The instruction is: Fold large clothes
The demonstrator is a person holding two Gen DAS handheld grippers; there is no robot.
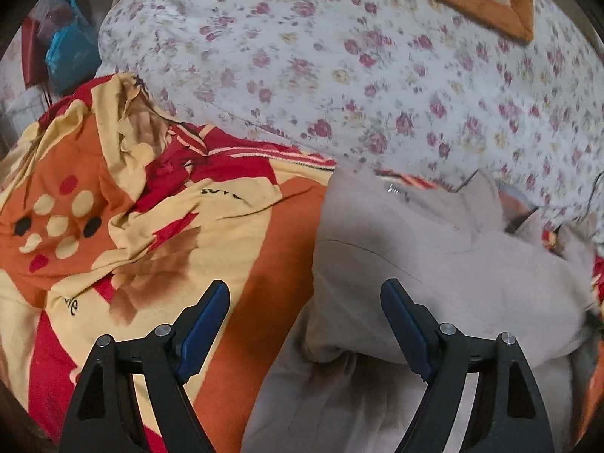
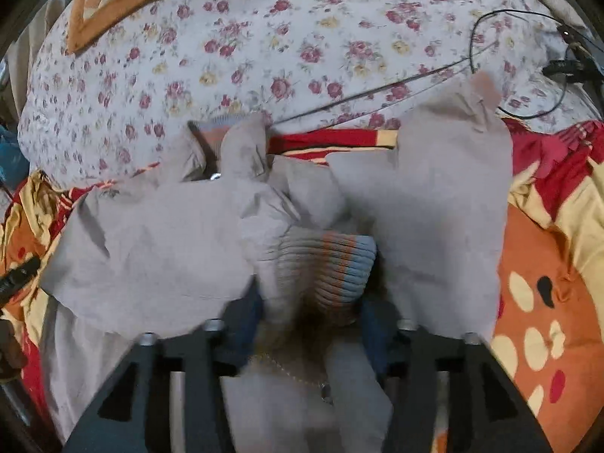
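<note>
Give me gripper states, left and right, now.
Left gripper: open, nothing between the jaws, over the grey jacket.
Right gripper: around the jacket's ribbed cuff; grip cannot be told.

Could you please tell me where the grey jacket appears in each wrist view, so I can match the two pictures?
Left wrist view: the grey jacket fills the lower right, on the orange bedspread.
Right wrist view: the grey jacket spans the centre, its striped ribbed cuff just ahead of the fingers.
Shared landmark: the floral quilt lies behind the jacket in both.
</note>
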